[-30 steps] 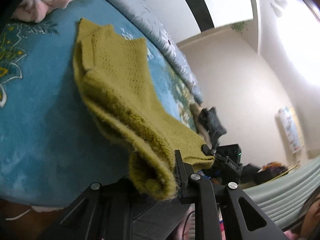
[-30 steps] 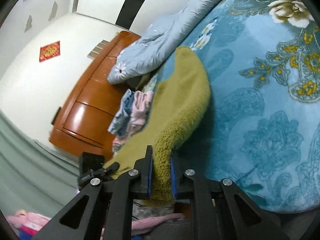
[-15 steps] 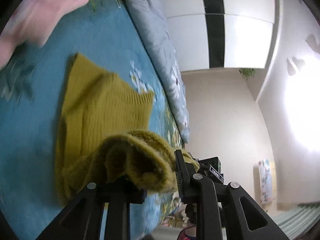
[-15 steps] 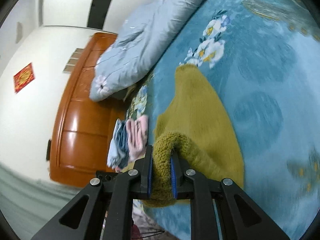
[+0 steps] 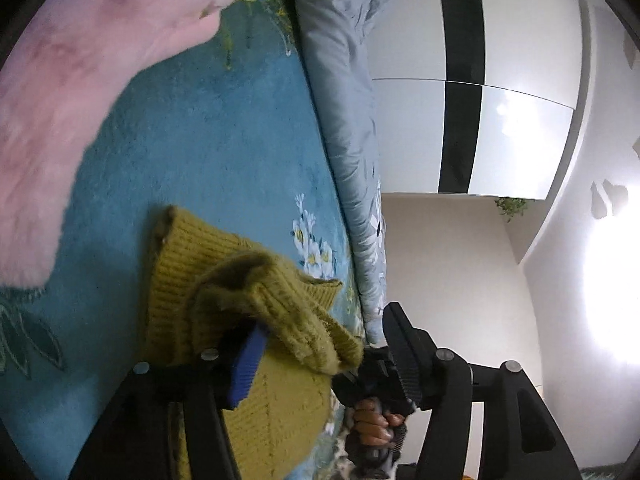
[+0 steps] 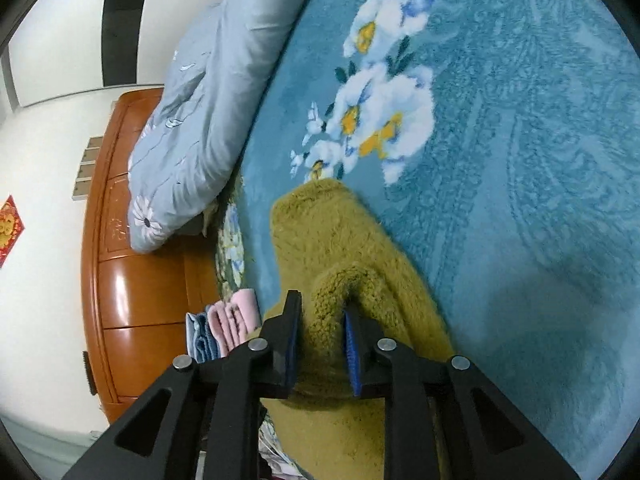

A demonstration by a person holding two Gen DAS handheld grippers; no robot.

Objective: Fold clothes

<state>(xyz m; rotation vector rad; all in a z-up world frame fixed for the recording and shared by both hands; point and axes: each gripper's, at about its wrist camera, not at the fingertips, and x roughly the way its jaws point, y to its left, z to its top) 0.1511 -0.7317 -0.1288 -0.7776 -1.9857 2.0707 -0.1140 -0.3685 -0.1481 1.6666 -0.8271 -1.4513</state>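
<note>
Left gripper [image 5: 320, 356] jaws opening, wide, mustard knit sweater [image 5: 256, 312] hem slumping off pad. Sweater doubled over on teal floral blanket [image 6: 500, 160]. Right gripper [image 6: 320, 344] jaws opening, narrow gap, fold bunched between. One fold laid; release, more folds left.

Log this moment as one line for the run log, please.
step: fold release | left gripper: opening, sweater edge loose between jaws | right gripper: opening, sweater fold between jaws | surface: blue floral blanket
</note>
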